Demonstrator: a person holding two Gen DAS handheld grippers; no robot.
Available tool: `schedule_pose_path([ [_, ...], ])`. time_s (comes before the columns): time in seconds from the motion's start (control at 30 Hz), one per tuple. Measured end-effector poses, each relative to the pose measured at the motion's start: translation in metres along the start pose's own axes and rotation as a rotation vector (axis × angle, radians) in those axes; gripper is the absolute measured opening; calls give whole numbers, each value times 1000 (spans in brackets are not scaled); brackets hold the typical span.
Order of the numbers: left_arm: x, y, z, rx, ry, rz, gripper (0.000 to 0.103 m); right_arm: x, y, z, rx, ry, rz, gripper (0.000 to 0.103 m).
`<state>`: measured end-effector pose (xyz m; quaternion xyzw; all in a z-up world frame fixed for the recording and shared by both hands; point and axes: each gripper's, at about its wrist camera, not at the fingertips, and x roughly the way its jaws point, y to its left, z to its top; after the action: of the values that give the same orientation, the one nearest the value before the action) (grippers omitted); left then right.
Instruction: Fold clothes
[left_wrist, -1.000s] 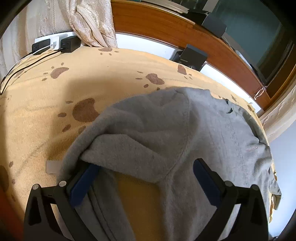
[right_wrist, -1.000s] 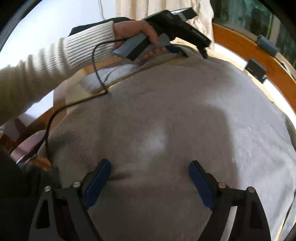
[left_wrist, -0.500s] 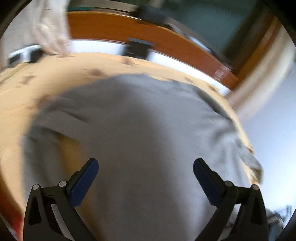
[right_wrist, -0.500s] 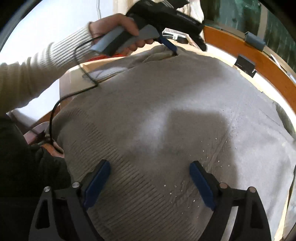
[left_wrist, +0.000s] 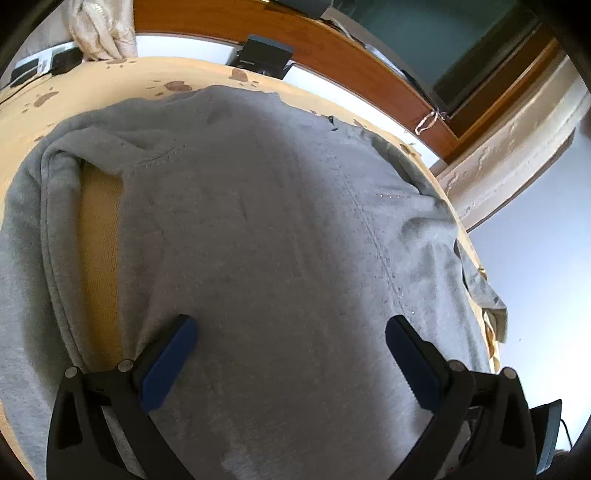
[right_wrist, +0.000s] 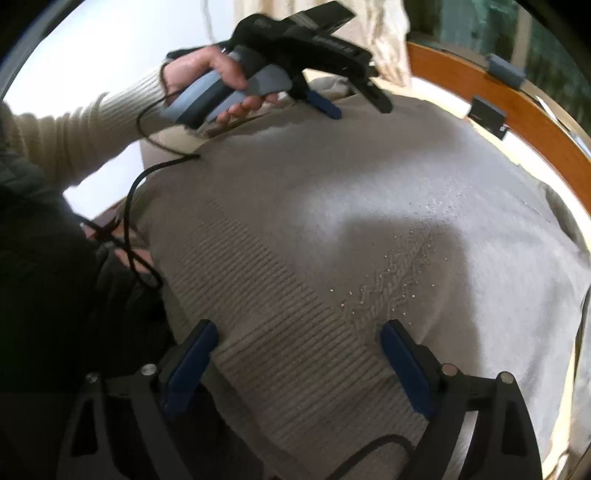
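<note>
A grey knitted sweater (left_wrist: 280, 236) is spread across a tan cloth with brown paw prints (left_wrist: 99, 85) that covers the tabletop. In the left wrist view one sleeve (left_wrist: 33, 236) is seen lying alongside the body, with a strip of the tan cloth showing between them. In the right wrist view the ribbed hem (right_wrist: 280, 332) lies nearest the camera, and small pale specks are scattered over the knit pattern just beyond it.

The left gripper (left_wrist: 291, 354) is held over the body of the sweater with its jaws set wide, and nothing is held between them. The right gripper (right_wrist: 299, 358) is poised over the hem, its jaws likewise spread wide and empty. The left gripper is also seen from the right wrist view, held by a hand (right_wrist: 207, 85) in a cream ribbed sleeve (right_wrist: 74, 125) near the far end of the garment.

How far the folding has gone cannot be settled from this moment.

Several risks can be judged. A black cable (right_wrist: 136, 206) trails from the left gripper across the edge of the sweater; it could be trapped in a fold or could drag the fabric askew. Thick knit may be bunched if only the top layer is pinched, leaving the lower layer behind. The far right edge (left_wrist: 484, 291) hangs at the tabletop's border, so a pull could slide the garment off. The covering cloth could also be caught along with the sweater.
</note>
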<state>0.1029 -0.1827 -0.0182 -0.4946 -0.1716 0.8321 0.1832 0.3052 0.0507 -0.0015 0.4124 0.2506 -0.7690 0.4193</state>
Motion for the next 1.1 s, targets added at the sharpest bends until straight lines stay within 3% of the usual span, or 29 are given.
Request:
schedule_pose_path([
  [0.07,2,-5,9,4,-6,-1,102,-8,-10,9,-13,-10,-8,93],
  [0.1,3,-8,15,4,-17,-6,102,-18,-23,16,15,-58,-35,93],
  [0.27,16,-16,60,-63,-73,-45,102,-37,-133,50,294,-216,-173,93],
  [0.37,29,-12,94,-140,-105,-55,102,-26,-214,61,495,-261,-173,93],
  [0.5,54,7,130,-224,-131,-10,102,7,-299,79,672,-256,-160,93],
  [0.67,84,41,159,-301,-133,21,102,62,-368,103,755,-196,-167,93],
  [0.97,89,70,189,-254,-262,57,102,83,-429,93,829,-121,-392,93],
  [1.1,94,75,200,-242,-271,61,102,92,-456,88,860,-87,-493,93],
])
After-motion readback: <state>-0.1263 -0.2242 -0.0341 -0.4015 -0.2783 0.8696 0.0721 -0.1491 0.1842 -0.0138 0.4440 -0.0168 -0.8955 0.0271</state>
